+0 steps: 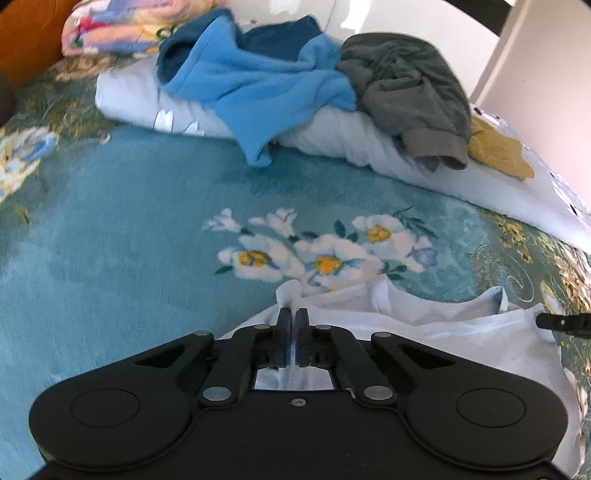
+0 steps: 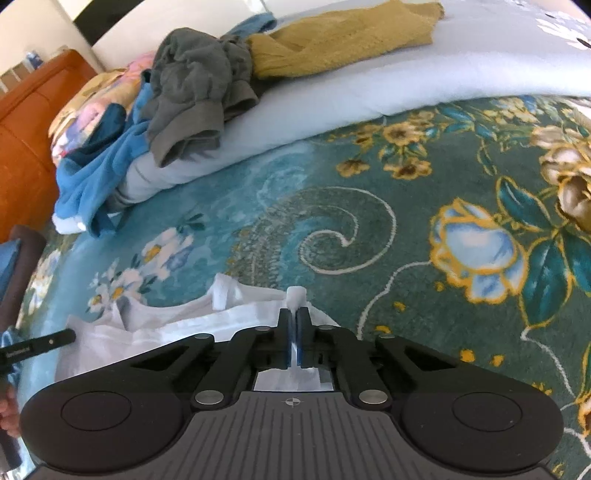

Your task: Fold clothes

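A white garment (image 1: 424, 325) lies on the teal flowered bedspread (image 1: 129, 229). My left gripper (image 1: 293, 314) is shut on its left corner, with a tuft of white cloth poking past the tips. My right gripper (image 2: 293, 314) is shut on the other corner of the white garment (image 2: 177, 325), also with a tuft of cloth showing beyond the tips. The right gripper's tip shows at the right edge of the left wrist view (image 1: 561, 322); the left gripper's tip shows at the left edge of the right wrist view (image 2: 40, 343).
At the back, on a pale folded quilt (image 1: 125, 99), lie a blue fleece (image 1: 258, 85), a grey-green sweatshirt (image 1: 410, 85) and a mustard garment (image 1: 495, 147). A flowered pillow (image 1: 110, 29) and an orange wooden headboard (image 2: 29, 122) stand behind.
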`<state>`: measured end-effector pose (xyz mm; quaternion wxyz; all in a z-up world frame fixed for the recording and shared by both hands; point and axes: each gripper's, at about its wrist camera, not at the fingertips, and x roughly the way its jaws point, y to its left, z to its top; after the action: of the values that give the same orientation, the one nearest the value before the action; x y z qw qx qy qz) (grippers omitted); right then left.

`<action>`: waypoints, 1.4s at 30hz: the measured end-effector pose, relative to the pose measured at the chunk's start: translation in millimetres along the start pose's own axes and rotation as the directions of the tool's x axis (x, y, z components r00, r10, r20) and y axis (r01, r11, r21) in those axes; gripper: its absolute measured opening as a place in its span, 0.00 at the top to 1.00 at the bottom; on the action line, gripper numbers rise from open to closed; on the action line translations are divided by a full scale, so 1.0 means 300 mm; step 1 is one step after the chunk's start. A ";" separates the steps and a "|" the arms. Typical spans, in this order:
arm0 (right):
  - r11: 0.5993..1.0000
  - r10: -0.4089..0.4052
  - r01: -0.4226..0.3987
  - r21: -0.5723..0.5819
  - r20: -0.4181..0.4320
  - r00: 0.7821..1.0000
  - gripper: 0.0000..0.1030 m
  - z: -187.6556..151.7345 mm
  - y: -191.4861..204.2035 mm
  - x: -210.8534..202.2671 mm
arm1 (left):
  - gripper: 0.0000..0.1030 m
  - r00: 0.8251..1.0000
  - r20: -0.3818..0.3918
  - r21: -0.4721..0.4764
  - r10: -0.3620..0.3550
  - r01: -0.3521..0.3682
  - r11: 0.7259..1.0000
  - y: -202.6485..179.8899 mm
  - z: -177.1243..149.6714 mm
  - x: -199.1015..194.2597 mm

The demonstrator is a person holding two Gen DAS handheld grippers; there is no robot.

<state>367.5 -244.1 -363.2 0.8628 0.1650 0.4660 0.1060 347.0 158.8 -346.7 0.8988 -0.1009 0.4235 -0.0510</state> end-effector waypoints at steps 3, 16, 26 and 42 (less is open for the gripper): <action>1.000 0.007 -0.007 -0.001 0.045 0.999 0.99 0.018 0.007 -0.032 | 1.00 0.998 0.056 0.014 -0.003 0.002 1.000 -0.010 0.019 -0.031; 0.999 -0.028 0.029 -0.017 0.032 0.999 0.99 0.056 -0.020 0.043 | 1.00 0.997 0.043 0.036 0.061 -0.062 0.997 0.014 0.035 0.037; 0.999 -0.030 0.030 -0.012 -0.010 0.999 0.99 0.039 -0.047 0.082 | 0.98 0.993 -0.031 0.073 0.117 -0.115 0.991 0.015 0.011 0.114; 0.998 -0.025 0.025 -0.064 0.002 1.000 0.79 0.077 -0.031 0.013 | 0.45 0.989 0.007 0.065 0.149 -0.149 0.987 -0.029 0.047 -0.018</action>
<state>389.1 -255.8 -358.0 0.8692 0.1316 0.4639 0.1098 354.4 153.0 -331.9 0.9034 -0.0396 0.4270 0.0025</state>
